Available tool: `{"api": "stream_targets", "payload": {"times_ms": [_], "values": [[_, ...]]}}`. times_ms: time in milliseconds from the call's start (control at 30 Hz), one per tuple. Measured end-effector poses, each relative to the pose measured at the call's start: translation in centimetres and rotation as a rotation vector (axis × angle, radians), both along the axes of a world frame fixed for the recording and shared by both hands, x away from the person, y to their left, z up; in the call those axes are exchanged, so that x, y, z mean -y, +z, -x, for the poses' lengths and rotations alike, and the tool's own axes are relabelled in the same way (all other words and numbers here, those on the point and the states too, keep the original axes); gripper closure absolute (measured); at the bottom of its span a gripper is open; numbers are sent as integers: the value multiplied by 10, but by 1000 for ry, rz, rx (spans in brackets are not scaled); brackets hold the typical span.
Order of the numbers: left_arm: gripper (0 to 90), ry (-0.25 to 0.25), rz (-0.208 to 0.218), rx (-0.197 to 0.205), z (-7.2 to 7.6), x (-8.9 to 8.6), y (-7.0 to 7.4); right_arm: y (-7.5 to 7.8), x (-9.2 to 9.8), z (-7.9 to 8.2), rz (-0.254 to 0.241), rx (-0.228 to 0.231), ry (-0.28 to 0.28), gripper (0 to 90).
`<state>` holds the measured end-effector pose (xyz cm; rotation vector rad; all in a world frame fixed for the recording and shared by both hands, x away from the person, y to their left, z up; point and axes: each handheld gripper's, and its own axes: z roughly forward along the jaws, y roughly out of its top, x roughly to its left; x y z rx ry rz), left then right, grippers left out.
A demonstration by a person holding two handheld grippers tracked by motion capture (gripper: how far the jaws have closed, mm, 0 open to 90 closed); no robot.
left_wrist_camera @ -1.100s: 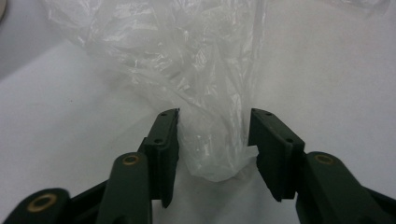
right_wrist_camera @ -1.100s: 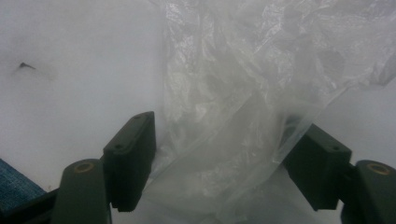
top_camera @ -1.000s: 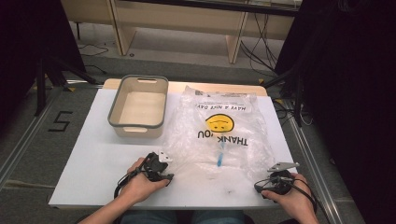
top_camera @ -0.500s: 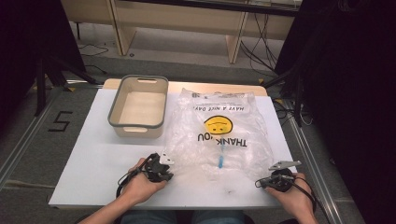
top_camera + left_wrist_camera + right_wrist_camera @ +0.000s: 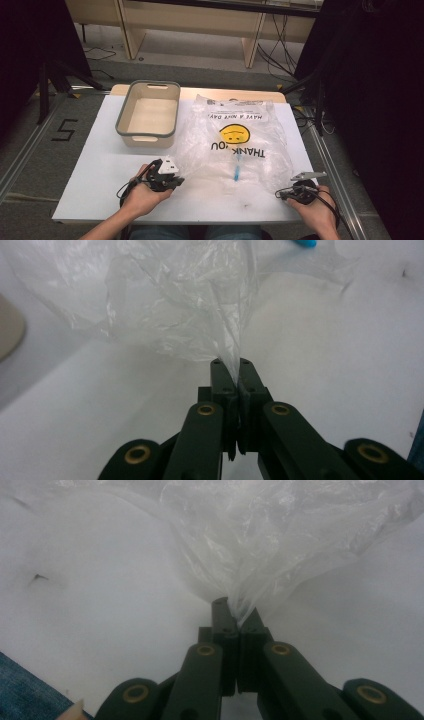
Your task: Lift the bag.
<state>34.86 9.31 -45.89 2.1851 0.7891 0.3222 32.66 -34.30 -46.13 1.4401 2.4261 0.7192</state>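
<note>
Clear crinkled plastic bag (image 5: 235, 145) with its yellow smiley print is lying flat while the left gripper (image 5: 172, 181) and right gripper (image 5: 286, 192), jaws closed, are pinching its near corners, lifting remaining.

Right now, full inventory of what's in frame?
clear plastic bag with yellow smiley print: 1, transparent, table centre, near corners pinched by both grippers
small blue item: 1, blue, inside the bag near its front; too small to identify
grey-rimmed beige plastic bin: 1, empty, table's far left
white table: 1, white, under everything
left gripper: 1, black, shut on the bag's near left corner
right gripper: 1, black, shut on the bag's near right corner
</note>
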Motion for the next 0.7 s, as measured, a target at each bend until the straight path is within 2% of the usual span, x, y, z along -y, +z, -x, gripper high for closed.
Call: {"api": "stream_targets", "payload": {"times_ms": [167,367,533,700], "values": [[886,0,61,91,2,-1,7,5,3,1,-35,24,-27,897],[886,16,105,177,2,-3,16,11,5,2,-59,75,-51,897],[886,24,123,212,2,-4,20,17,5,2,-72,125,-64,898],[887,32,134,238,2,-5,22,19,6,3,-84,141,-74,898]]}}
